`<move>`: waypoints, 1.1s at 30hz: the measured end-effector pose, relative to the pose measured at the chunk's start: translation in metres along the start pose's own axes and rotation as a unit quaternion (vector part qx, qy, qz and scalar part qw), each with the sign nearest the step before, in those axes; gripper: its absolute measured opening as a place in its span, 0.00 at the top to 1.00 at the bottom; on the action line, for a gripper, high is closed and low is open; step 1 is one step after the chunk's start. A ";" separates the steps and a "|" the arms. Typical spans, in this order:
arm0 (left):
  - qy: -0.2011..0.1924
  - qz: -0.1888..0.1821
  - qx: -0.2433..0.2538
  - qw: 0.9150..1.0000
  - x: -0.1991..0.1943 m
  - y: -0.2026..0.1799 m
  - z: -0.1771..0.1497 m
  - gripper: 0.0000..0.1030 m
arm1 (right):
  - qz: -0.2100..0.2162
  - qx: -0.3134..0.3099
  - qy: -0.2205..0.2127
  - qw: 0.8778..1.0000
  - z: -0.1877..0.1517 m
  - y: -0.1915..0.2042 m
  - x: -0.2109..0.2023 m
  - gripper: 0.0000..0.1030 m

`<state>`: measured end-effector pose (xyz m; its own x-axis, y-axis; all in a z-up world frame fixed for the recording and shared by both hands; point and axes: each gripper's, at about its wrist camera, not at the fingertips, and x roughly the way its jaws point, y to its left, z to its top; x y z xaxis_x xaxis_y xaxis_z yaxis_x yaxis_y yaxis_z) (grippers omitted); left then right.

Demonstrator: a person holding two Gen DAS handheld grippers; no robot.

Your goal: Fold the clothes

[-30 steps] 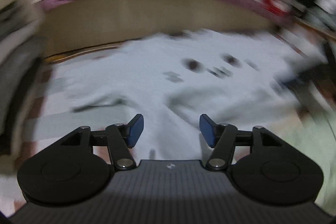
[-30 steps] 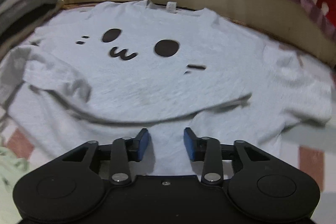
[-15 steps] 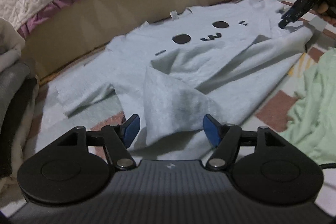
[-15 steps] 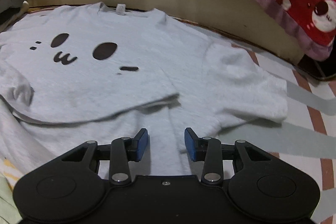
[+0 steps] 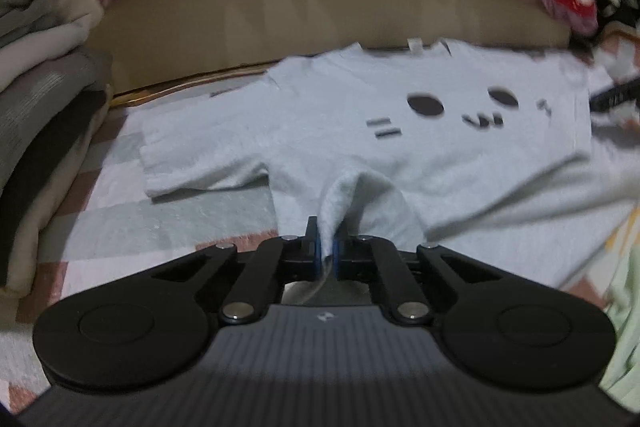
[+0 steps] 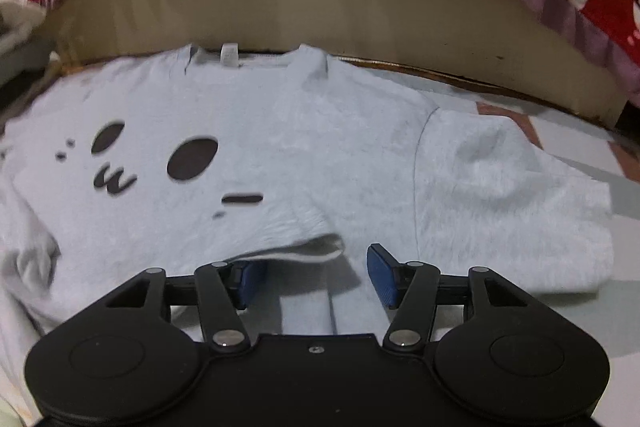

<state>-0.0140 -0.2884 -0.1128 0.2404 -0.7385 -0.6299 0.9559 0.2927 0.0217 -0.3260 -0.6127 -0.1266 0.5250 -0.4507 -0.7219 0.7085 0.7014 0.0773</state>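
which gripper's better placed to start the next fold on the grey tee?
Left, probably. The left gripper is shut on a pinch of the grey T-shirt hem, having just closed. The right gripper has just been opening; its pads sit apart beside the folded-up hem edge, gripping nothing.

I see a tall stack of folded grey and cream clothes (image 5: 44, 99) walling my left, a beige bed base (image 6: 320, 15) blocking ahead; the checked floor mat (image 5: 168, 223) lies open between.
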 end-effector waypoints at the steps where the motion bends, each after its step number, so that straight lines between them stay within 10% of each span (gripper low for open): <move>1: -0.003 0.000 -0.008 1.000 -0.002 0.001 0.002 0.95 | 0.008 0.004 -0.007 1.000 0.001 -0.002 0.001 0.41; 2: -0.005 0.001 -0.014 1.000 -0.004 0.001 0.004 0.95 | 0.021 0.005 -0.014 1.000 0.001 -0.003 0.002 0.47; 3: -0.007 0.002 -0.018 1.000 -0.005 0.002 0.006 0.95 | 0.034 0.002 -0.019 0.999 0.001 -0.003 0.003 0.86; 4: -0.009 0.004 -0.019 1.000 -0.006 0.001 0.006 0.95 | 0.043 0.006 -0.022 0.999 0.002 -0.003 0.002 1.00; 13: -0.014 0.014 -0.010 1.000 0.029 0.013 0.042 0.96 | -0.037 0.050 -0.125 0.990 0.031 -0.021 -0.061 0.99; 20: 0.011 0.010 -0.040 0.999 0.074 0.028 0.035 0.96 | -0.107 -0.036 0.017 0.993 0.040 -0.040 -0.001 0.99; 29: -0.004 0.032 -0.017 0.999 0.059 0.041 0.026 0.87 | -0.090 0.015 -0.021 0.996 0.029 -0.056 0.001 0.99; 33: 0.008 0.069 -0.042 0.997 0.061 0.057 0.038 0.76 | -0.149 0.027 -0.002 0.989 0.031 -0.069 0.006 0.93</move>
<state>0.0610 -0.3395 -0.1206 0.3653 -0.6788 -0.6370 0.8964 0.4410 0.0441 -0.3570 -0.6804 -0.1151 0.2920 -0.6349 -0.7153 0.8554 0.5079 -0.1016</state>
